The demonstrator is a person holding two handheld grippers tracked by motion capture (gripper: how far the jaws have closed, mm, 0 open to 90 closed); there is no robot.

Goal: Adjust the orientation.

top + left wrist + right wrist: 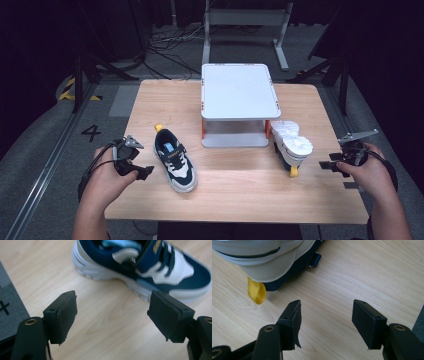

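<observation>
Dark room, wooden bench [240,185] with white rack [239,102]. Upright shoe [175,160] beside left gripper [134,167]; tipped shoe [292,145] near right gripper [334,166]. Both jaws apart, empty. Risk: tipped shoe rolls or skids if pinched at its rounded heel.

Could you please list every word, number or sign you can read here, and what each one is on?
"4": floor marking left of the table.
"+": grey mat in the left gripper view.
Gold lettering on the navy shoe's strap: too blurred to read.
</observation>
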